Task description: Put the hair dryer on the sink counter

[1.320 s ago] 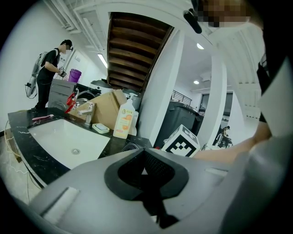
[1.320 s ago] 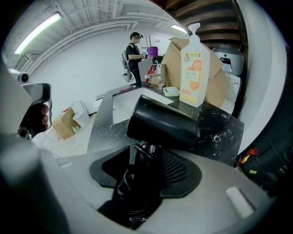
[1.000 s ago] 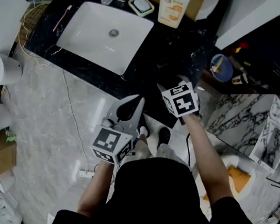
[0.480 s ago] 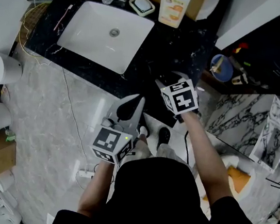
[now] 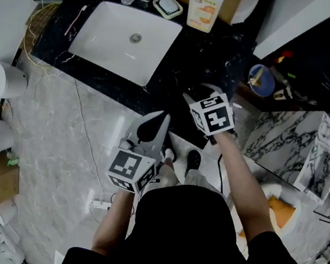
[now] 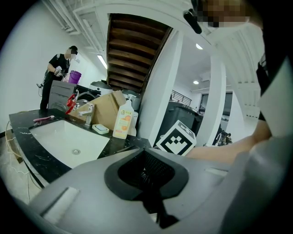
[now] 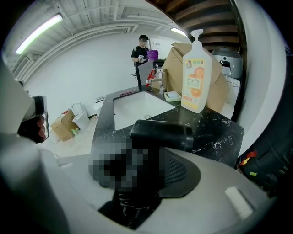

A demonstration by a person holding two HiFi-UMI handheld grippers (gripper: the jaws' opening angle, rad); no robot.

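Soap bottle [image 7: 196, 77] stands beyond hair dryer [image 7: 160, 134], seemingly apart.

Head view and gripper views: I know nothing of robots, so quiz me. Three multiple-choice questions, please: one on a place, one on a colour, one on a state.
1. Where is the hair dryer?
A) On a wall hook.
B) Over the black counter, between the jaws of the right gripper.
C) Inside a drawer.

2. What colour is it?
A) Pink.
B) White.
C) Black.

3. How is the sink basin?
A) Empty, drain showing.
B) Full of water.
C) Covered by a lid.

Answers: B, its handle sits between jaws that have just been closing slightly; C, its barrel is black; A, the white basin holds nothing.
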